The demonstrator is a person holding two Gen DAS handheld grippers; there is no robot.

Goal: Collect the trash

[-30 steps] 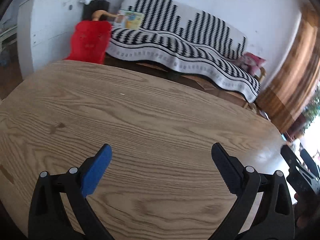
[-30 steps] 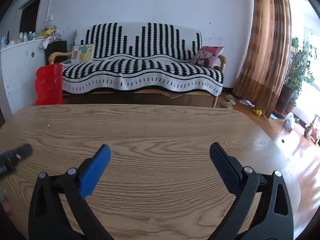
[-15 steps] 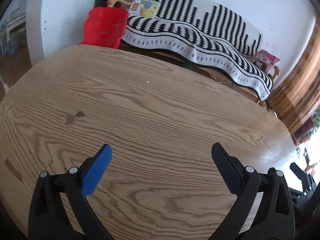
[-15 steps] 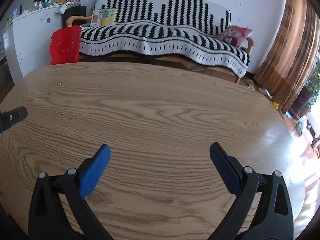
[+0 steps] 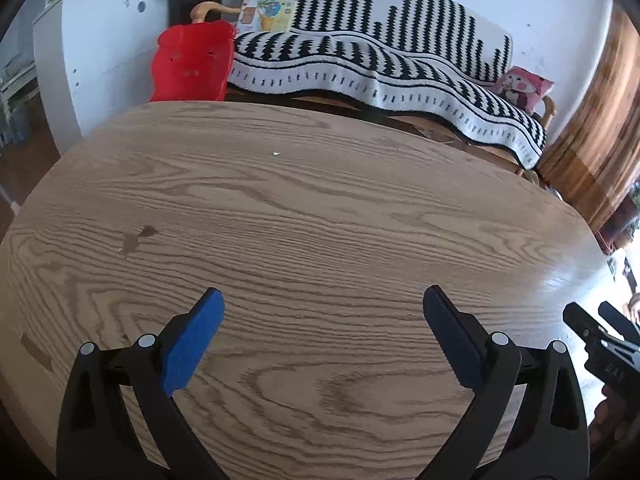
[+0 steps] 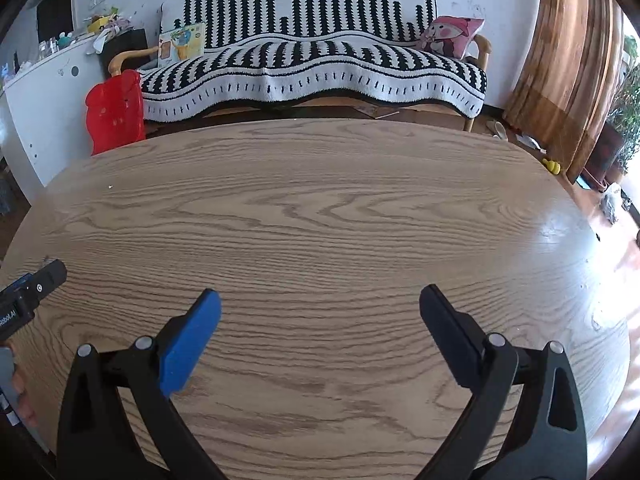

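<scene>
My left gripper (image 5: 322, 312) is open and empty above the near part of a round wooden table (image 5: 320, 216). My right gripper (image 6: 318, 310) is open and empty over the same table (image 6: 320, 216). A tiny white scrap (image 5: 276, 154) lies on the table's far side; it also shows in the right wrist view (image 6: 110, 187). The right gripper's body shows at the left wrist view's right edge (image 5: 600, 344), and the left gripper's body at the right wrist view's left edge (image 6: 28, 296).
A red plastic chair (image 5: 192, 64) stands behind the table's far left edge. A sofa with a black-and-white striped cover (image 6: 312, 60) lies beyond, a white cabinet (image 5: 100, 48) to the left, brown curtains (image 6: 572, 72) to the right. A dark stain (image 5: 138, 238) marks the tabletop.
Both cameras have tilted down and then back up a little, so the table fills more of each view than a second ago. Both grippers stay open and empty.
</scene>
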